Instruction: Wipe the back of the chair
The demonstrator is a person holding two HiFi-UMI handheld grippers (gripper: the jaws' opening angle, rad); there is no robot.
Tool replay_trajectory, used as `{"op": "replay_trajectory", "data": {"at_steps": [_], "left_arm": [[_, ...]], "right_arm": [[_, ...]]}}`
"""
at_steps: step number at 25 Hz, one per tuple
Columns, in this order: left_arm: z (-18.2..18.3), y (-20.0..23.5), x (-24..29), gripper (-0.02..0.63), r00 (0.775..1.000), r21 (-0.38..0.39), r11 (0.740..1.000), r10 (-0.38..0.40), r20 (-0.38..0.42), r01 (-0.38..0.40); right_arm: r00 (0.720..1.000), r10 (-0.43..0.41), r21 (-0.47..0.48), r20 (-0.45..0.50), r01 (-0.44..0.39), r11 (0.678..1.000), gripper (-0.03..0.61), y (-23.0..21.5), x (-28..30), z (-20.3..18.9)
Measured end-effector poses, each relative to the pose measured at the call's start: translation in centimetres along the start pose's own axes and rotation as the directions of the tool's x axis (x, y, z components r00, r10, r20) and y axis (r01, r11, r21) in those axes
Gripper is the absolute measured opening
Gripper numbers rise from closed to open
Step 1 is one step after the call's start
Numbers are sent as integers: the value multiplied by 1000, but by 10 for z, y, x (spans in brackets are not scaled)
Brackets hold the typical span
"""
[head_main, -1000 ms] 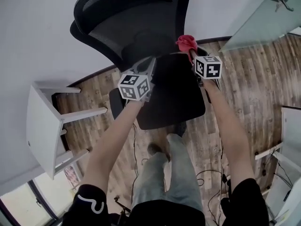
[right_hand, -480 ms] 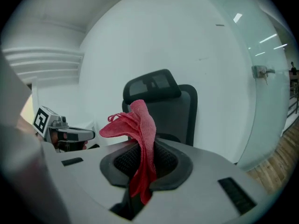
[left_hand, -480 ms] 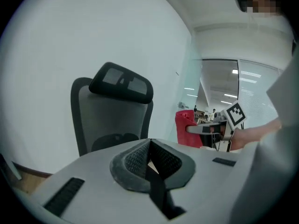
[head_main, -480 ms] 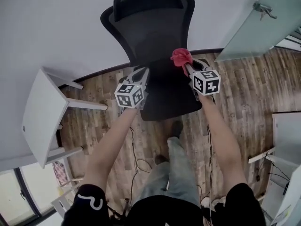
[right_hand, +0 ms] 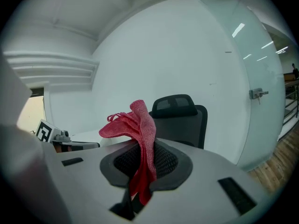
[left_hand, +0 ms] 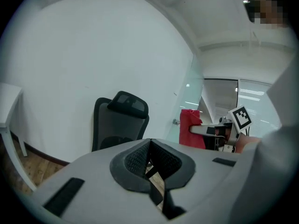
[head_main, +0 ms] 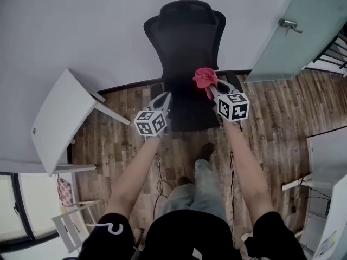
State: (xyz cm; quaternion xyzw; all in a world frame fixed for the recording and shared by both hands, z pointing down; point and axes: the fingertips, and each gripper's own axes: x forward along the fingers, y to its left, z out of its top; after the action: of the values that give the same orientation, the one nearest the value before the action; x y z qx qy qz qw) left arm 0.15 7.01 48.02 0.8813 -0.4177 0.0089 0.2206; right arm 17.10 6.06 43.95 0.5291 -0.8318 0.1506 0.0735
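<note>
Black mesh office chair point(head_main: 187, 42) stands against the white wall point(head_main: 81, 26), headrest point(head_main: 187, 11) uppermost in the head view, seat point(head_main: 187, 112) turned towards the person. The chair is upright on the wooden floor point(head_main: 108, 129).

Red cloth point(head_main: 205, 78) is held in front of the lower backrest, above the seat's right side. In the right gripper view the cloth point(right_hand: 140, 134) is seen bunched and standing up out of the jaws, with the chair point(right_hand: 180, 118) some way beyond it; no contact with the backrest is seen. In the left gripper view the cloth point(left_hand: 190, 127) hangs apart from the chair point(left_hand: 119, 120), to its right.

Right tool point(head_main: 212, 88) is pinched on the cloth, which is clamped between the pads with a tail hanging below them. Its marker cube point(head_main: 233, 106) faces up.

Left tool point(head_main: 164, 99) is held level with the seat's left edge, jaws pressed together with nothing between them; its marker cube point(head_main: 150, 122) sits just behind.

Both forearms are extended forward. A white surface on legs point(head_main: 57, 121) is noted at left, a frosted glass door point(head_main: 282, 42) with a metal handle point(head_main: 288, 24) at right, and loose cables point(head_main: 157, 183) on the floor by the person's feet.
</note>
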Motion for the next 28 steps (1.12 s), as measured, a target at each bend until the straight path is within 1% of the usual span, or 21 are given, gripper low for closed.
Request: {"op": "replay_trajectory", "data": {"at_steps": [3,5,7,9,11,14,17,20,23,25,28], "left_arm": [[3,-19,-41,25,1000,-23,1000,9,30,-8],[8,-31,-64,25,998,-29,999,22,51,-20],[8,-45,-82,25,998,-2,999,36,55,-36],[1,-62,-98,25,998,31,998,46,40,-47],[-1,-77,-113,25,998,41,998,45,35,-46],[5,-98,-128,25,999,54,998,31,39,-33],[9,-121,-139,24,999,86,996,0,34,-3],[16,-144,-150,24,998,125,992,-32,48,26],[16,-147,-158,23,999,144,989,7,43,-13],[11,-153,-163,23,999,141,989,37,37,-42],[10,-172,-166,24,998,143,988,48,49,-55]], "right_arm": [[1000,10,-24,14,-10,1000,67,29,-32,11],[1000,17,-22,23,-17,1000,67,44,-51,17],[999,17,-24,28,-17,1000,67,53,-68,20],[1000,10,-38,25,-9,999,67,62,-87,21],[1000,-1,-49,27,2,999,67,71,-106,23],[999,-3,-36,52,5,999,67,80,-130,29],[998,2,-9,69,-1,1000,67,80,-151,29],[996,-6,32,85,3,999,67,72,-171,26],[996,-14,53,88,10,999,67,61,-183,21],[997,-10,40,80,6,999,67,56,-193,15],[997,8,19,71,-9,1000,67,50,-209,9]]}}
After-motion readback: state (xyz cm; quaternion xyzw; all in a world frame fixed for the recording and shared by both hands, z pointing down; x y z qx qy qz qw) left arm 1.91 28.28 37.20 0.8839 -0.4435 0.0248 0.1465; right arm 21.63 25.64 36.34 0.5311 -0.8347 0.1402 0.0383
